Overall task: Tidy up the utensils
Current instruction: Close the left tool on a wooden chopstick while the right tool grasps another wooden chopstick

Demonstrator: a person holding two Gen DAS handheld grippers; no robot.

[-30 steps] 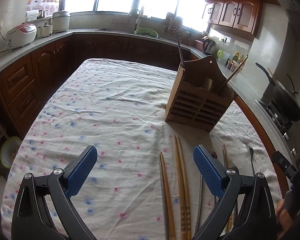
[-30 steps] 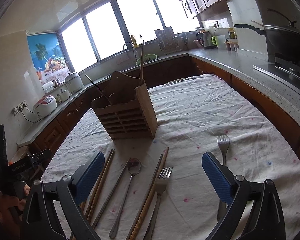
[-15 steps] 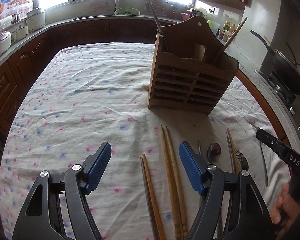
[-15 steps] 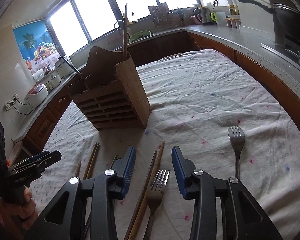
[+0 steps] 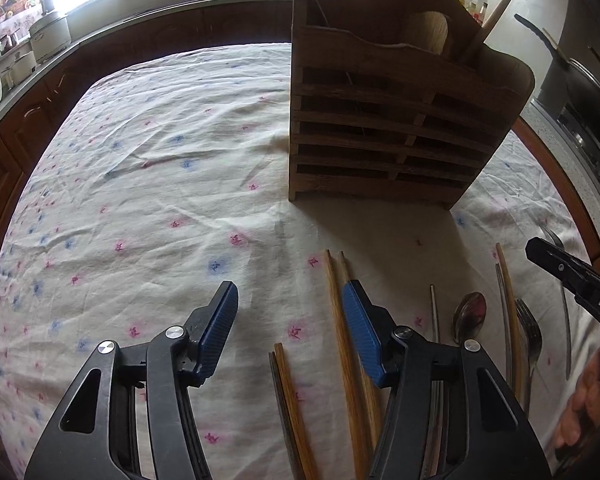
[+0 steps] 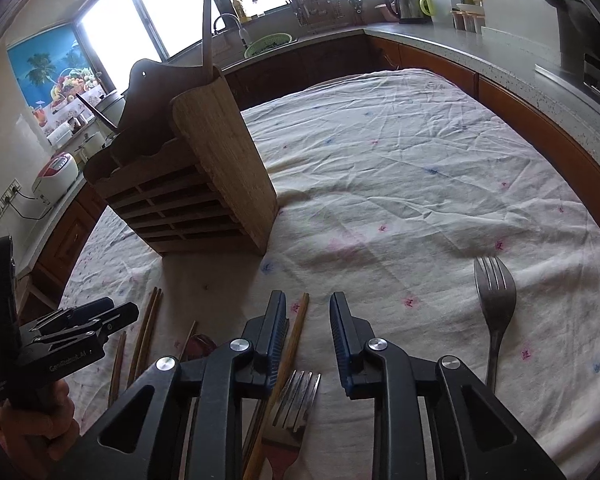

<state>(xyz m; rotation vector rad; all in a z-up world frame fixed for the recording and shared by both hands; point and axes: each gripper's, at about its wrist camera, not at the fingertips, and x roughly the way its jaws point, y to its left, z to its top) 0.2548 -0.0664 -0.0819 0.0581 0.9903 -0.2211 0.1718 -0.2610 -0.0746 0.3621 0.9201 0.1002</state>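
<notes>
A slatted wooden utensil holder (image 5: 380, 140) (image 6: 188, 200) stands on the flowered tablecloth with a few handles sticking out. In front of it lie chopsticks (image 5: 336, 320), a spoon (image 5: 470, 316) and a fork (image 5: 530, 332). My left gripper (image 5: 289, 286) hangs low over the chopsticks, its jaws closing; two pairs lie between them, untouched. My right gripper (image 6: 307, 295) has its jaws closing over a chopstick (image 6: 298, 328) and a fork (image 6: 296, 396); a gap still shows beside the pads. A second fork (image 6: 494, 292) lies alone to the right.
A dark wok (image 5: 580, 92) sits on the stove beyond the table's right edge. A rice cooker (image 6: 56, 172) and a kettle (image 6: 404, 4) stand on the counter around the table. Bare cloth (image 5: 140, 200) stretches left of the holder.
Both grippers have come down and forward toward the utensils, so the holder looks larger. Both pairs of jaws have narrowed, the right far more than the left.
</notes>
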